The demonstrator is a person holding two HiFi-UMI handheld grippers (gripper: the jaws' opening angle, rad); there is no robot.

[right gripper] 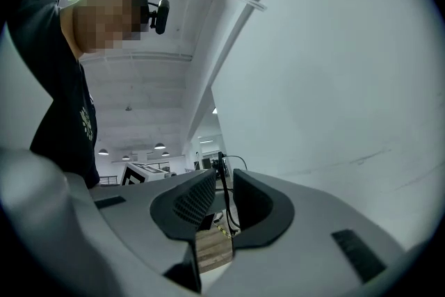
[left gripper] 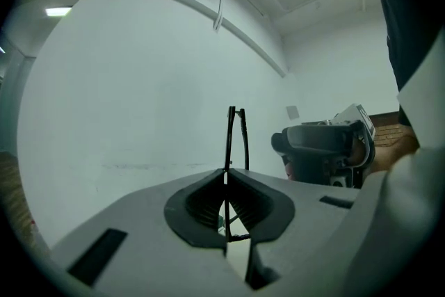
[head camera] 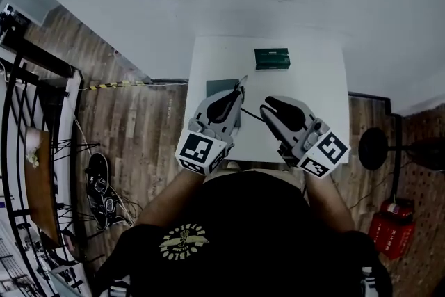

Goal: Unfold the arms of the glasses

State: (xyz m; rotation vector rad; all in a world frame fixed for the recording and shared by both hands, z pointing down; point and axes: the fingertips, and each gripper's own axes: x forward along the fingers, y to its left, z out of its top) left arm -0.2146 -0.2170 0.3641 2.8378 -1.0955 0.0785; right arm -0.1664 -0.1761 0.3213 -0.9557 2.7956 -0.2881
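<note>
I'm holding the glasses point(left gripper: 235, 139) up over the white table point(head camera: 316, 97), with the left gripper point(left gripper: 224, 176) pinching the black frame tight. The right gripper point(right gripper: 224, 174) is standing slightly apart around one thin arm point(right gripper: 223, 190), not clamping it. I'm judging that I should close lightly near that arm's tip and swing it outward about its hinge, with the left grip steady. Behind them a green box point(head camera: 272, 58) is lying shut; I can't tell what's inside.
</note>
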